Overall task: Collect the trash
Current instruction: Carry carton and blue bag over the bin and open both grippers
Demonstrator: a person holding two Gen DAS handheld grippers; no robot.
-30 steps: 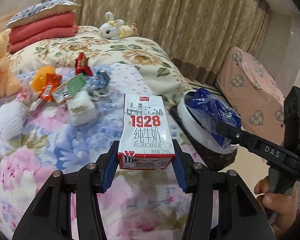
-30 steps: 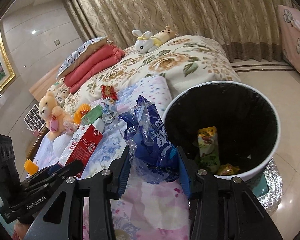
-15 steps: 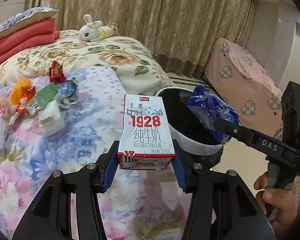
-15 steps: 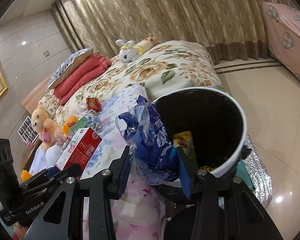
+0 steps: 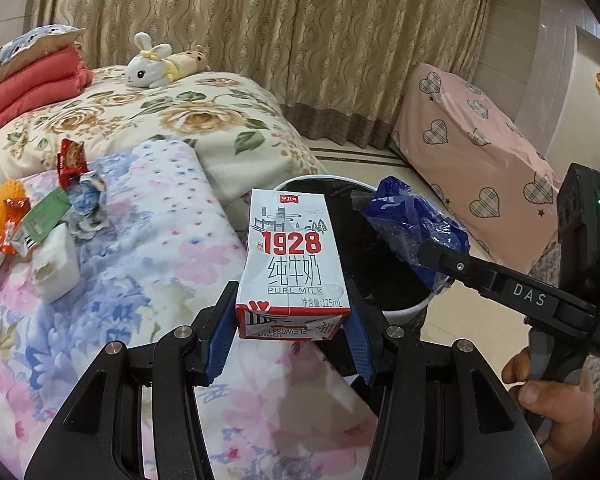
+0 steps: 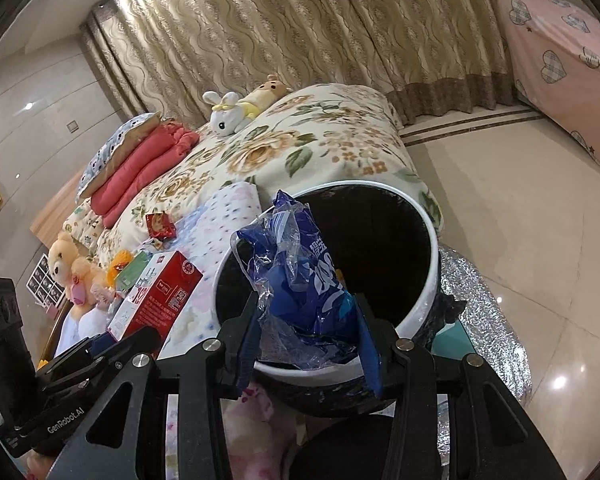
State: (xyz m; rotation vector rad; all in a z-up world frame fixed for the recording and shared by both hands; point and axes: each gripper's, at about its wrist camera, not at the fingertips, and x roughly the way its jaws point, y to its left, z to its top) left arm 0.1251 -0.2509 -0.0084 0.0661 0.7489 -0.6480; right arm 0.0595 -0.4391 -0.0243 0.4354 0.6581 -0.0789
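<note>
- A small milk carton (image 5: 292,264) is clamped between the blue pads of the left gripper (image 5: 290,332), gripped near its bottom end.
- The carton's long axis is seen running away from the camera along the fingers, with its printed front face turned up and its top end pointing toward the waste bin (image 5: 404,312).
- The carton is held in the air above the near edge of the flowered bedspread (image 5: 140,280), its far end overlapping the bin's left rim.
- A crumpled blue plastic wrapper (image 6: 304,288) is pinched between the pads of the right gripper (image 6: 306,340), its length standing up from the jaws.
- The wrapper is held over the near rim of the white-rimmed, black-lined bin (image 6: 430,280), which is placed on the floor beside the bed.
- More scraps are left on the bedspread far left: a red packet (image 5: 71,158), a green card (image 5: 46,218) and a white box (image 5: 56,264).
</note>
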